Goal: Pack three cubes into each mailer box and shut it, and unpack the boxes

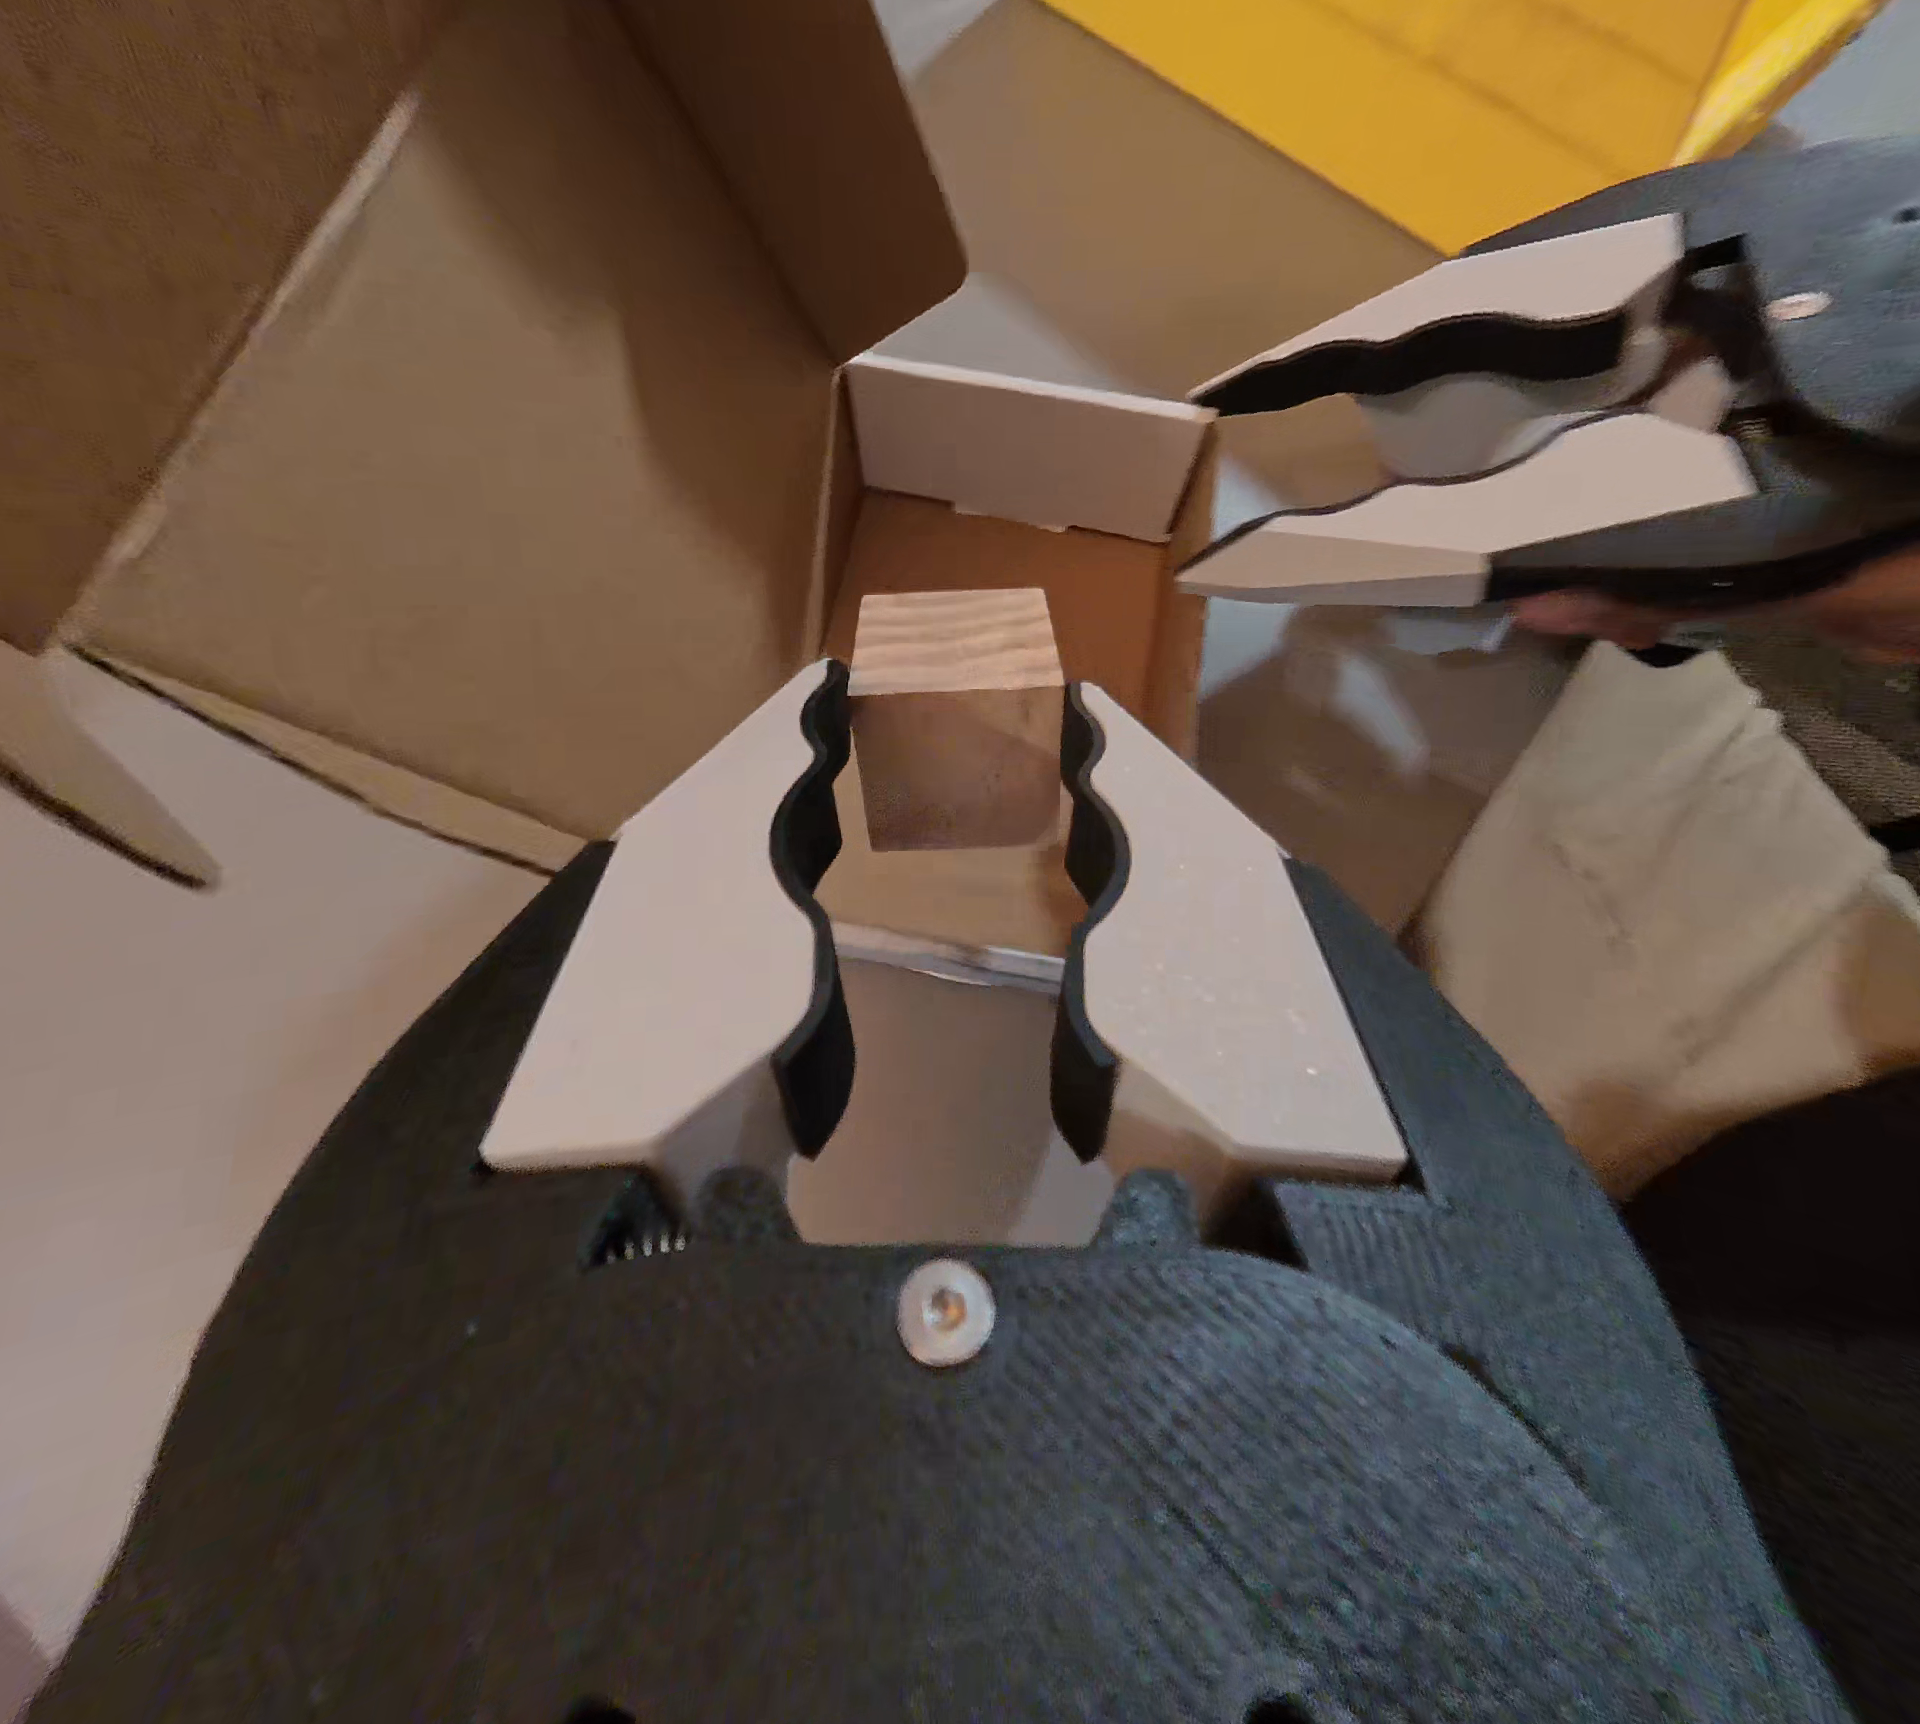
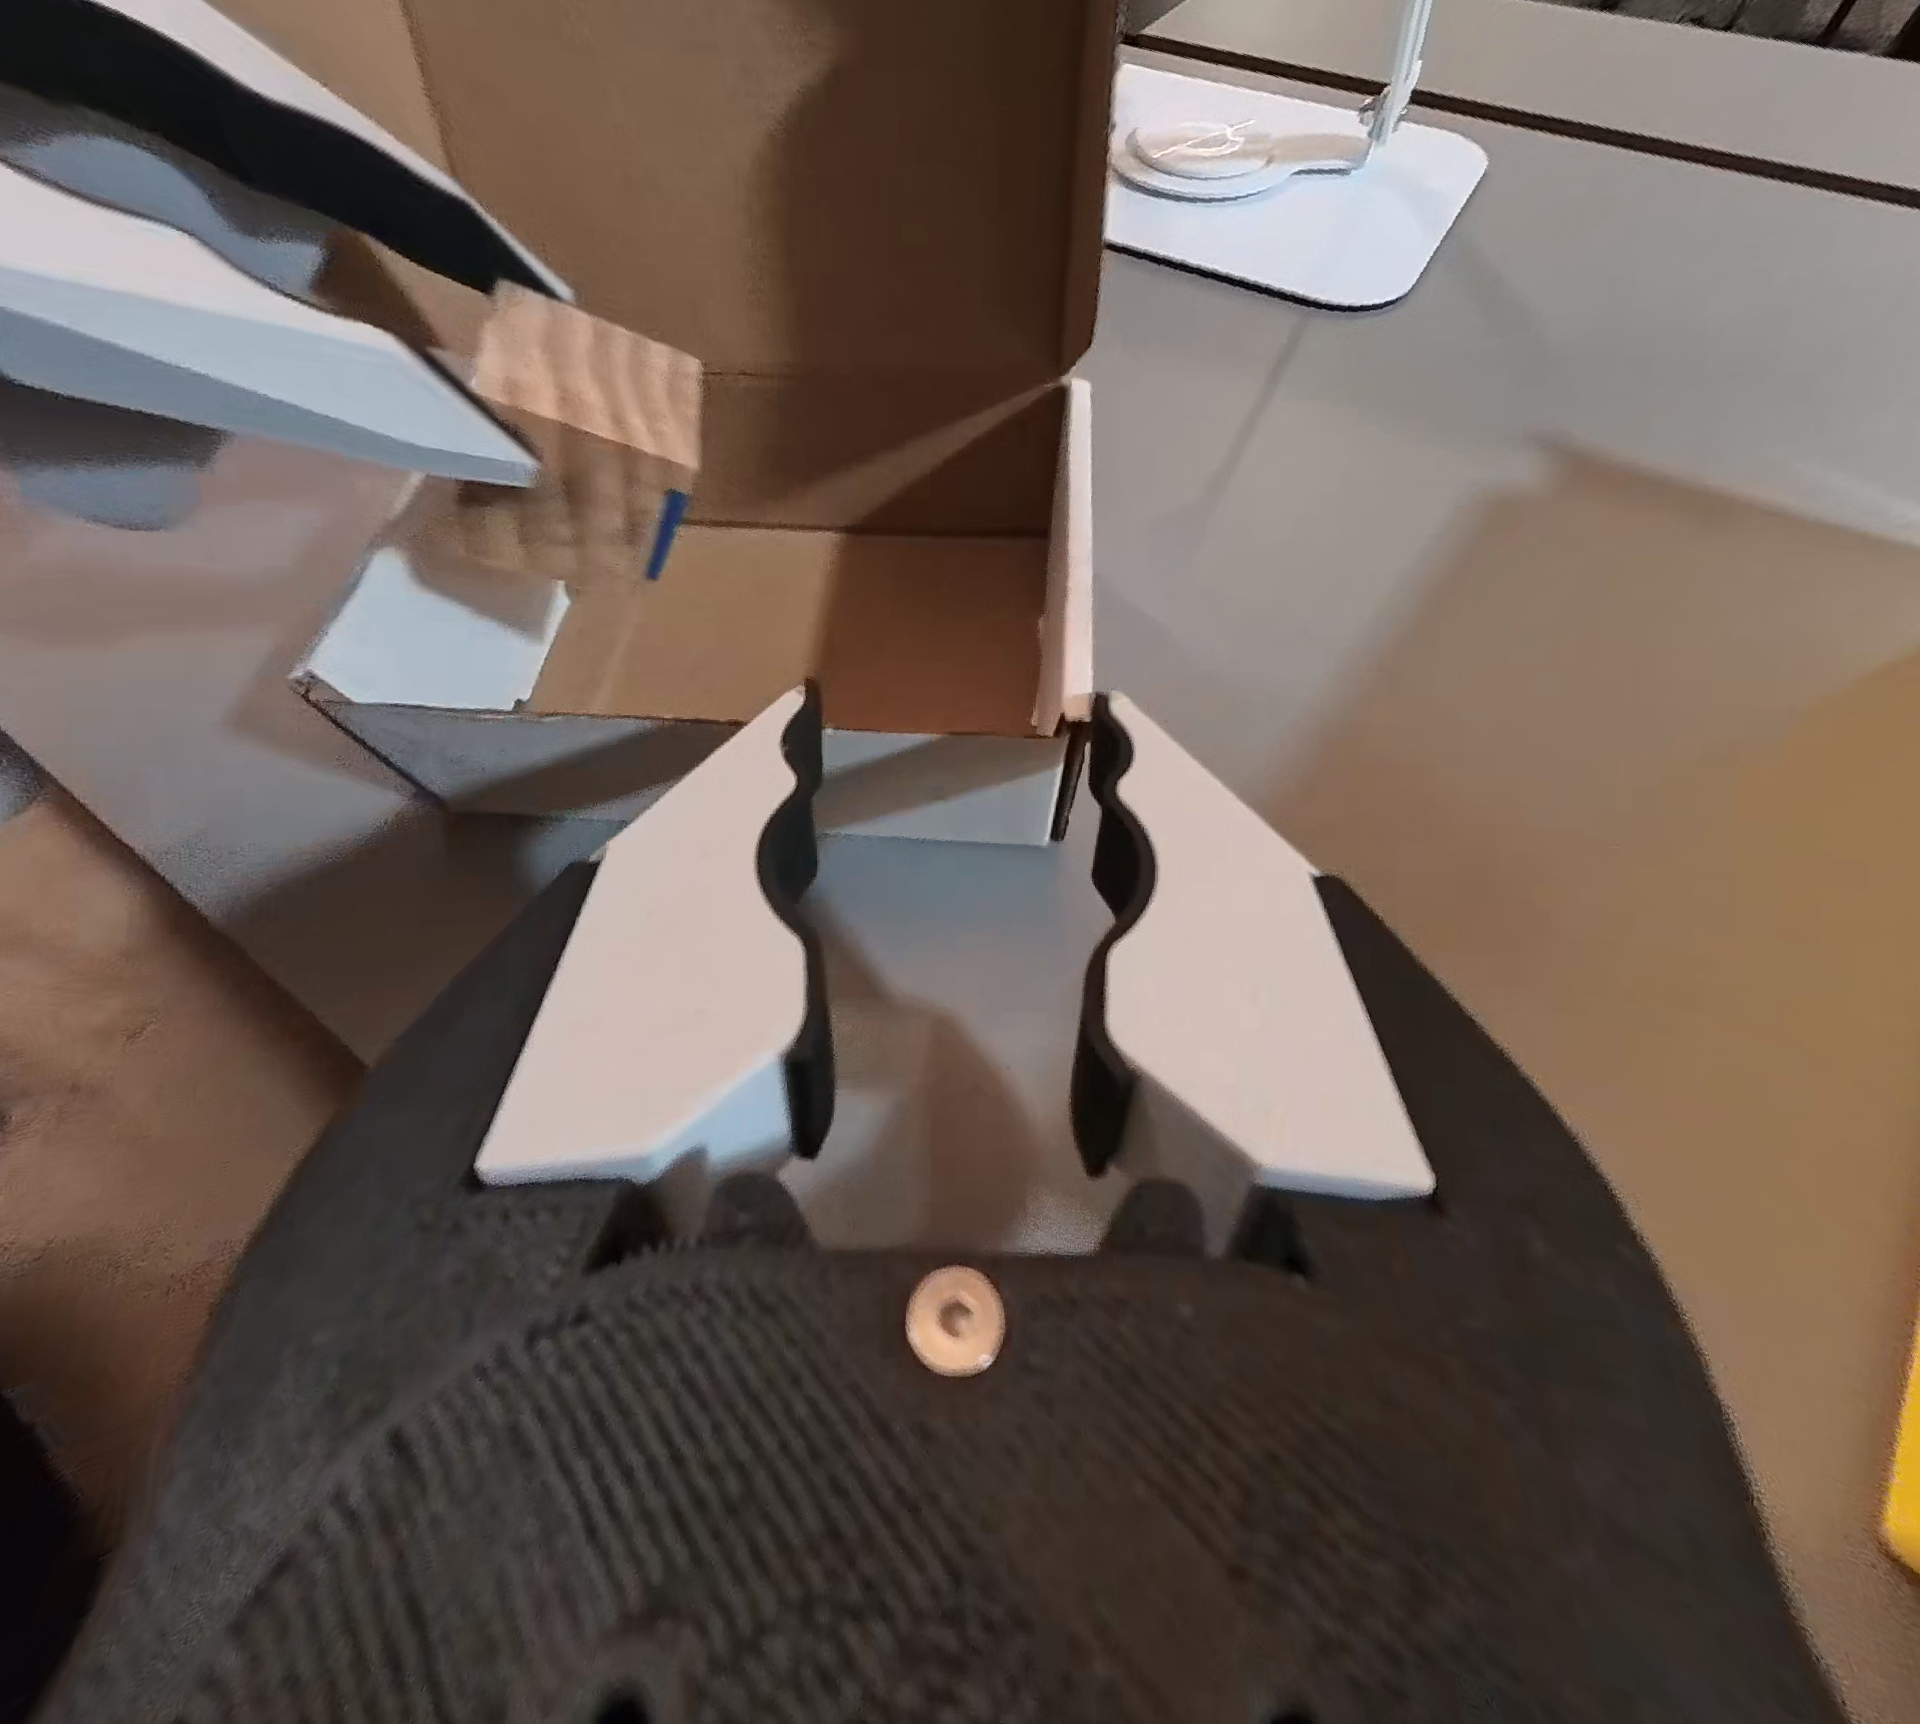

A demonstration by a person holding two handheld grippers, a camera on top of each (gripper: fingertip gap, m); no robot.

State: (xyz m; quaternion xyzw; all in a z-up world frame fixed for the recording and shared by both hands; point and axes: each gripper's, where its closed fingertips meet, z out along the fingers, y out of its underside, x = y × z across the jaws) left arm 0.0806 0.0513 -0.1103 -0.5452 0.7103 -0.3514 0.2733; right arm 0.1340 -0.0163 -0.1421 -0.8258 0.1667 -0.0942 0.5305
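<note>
The left claw [image 1: 956, 718] is clamped on a wooden cube [image 1: 961, 739], held above the open mailer box [image 2: 1060, 573] on the surface [image 2: 1455, 531]. A tilted release could catch the cube on the box wall. A cube has no long axis; the lid [image 2: 748, 116] stands upright. The right claw [image 2: 951, 729] is parted and holds nothing, just beside the box's near corner.

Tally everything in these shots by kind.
Wooden cube: 1
Mailer box, open: 1
Yellow box: 1
White stand: 1
Grippers, left gripper and right gripper: 2
Total: 6
</note>
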